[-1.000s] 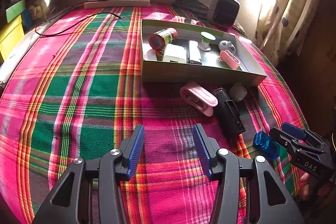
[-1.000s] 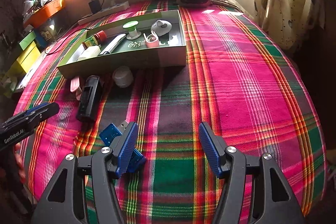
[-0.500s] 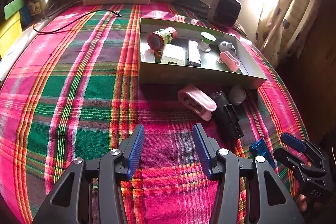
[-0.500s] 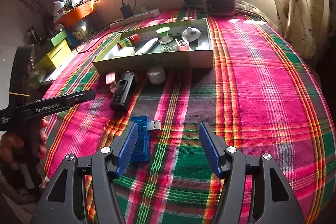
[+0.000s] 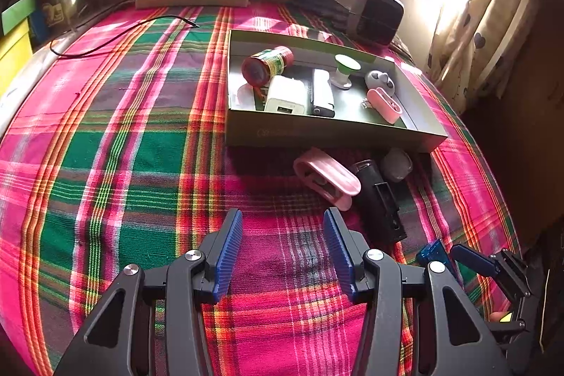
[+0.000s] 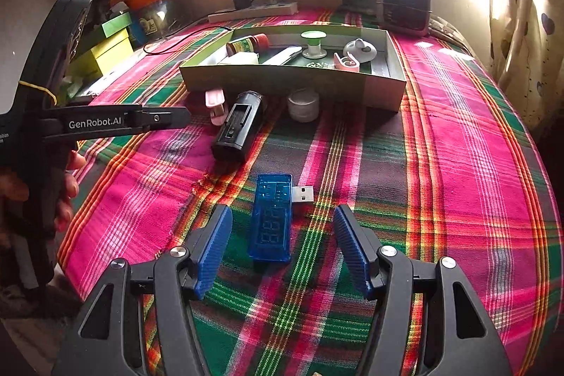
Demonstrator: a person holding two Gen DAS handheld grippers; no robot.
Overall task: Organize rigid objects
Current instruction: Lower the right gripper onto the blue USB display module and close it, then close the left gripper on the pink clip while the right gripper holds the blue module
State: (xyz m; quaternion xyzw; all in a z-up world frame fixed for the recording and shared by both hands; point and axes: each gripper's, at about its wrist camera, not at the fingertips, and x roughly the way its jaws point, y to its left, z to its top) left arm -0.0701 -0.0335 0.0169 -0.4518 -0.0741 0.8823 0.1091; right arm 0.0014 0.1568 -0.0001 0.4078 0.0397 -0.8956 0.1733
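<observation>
Right gripper (image 6: 282,249) astride USB tester (image 6: 272,217)

I see a bed (image 6: 458,136) covered with a pink, green and orange plaid cloth. Directly on it: a shallow green cardboard tray (image 6: 282,81); just in front of the tray, a pink clip (image 6: 215,101), a black oblong device (image 6: 239,125) and a small white jar (image 6: 303,104); nearer me, a blue USB tester (image 6: 273,217). A white power strip (image 6: 253,11) lies at the far edge.
</observation>
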